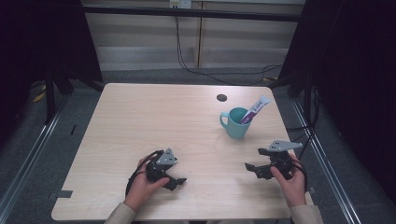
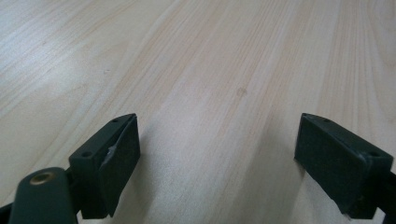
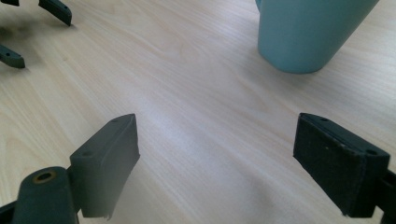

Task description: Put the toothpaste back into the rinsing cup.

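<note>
Teal mug point(image 1: 236, 123) with its sachet point(image 1: 255, 110) stands just ahead of the right claw point(image 1: 252, 169), nearer than the left claw point(image 1: 175, 181); both claws spread, empty.

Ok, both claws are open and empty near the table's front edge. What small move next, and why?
Probably ease the right claw forward toward the teal mug. It is the nearer one, its jaws stand wide apart and empty, and the mug, with a purple-and-white tube leaning in it, sits just ahead in the right gripper view.
</note>
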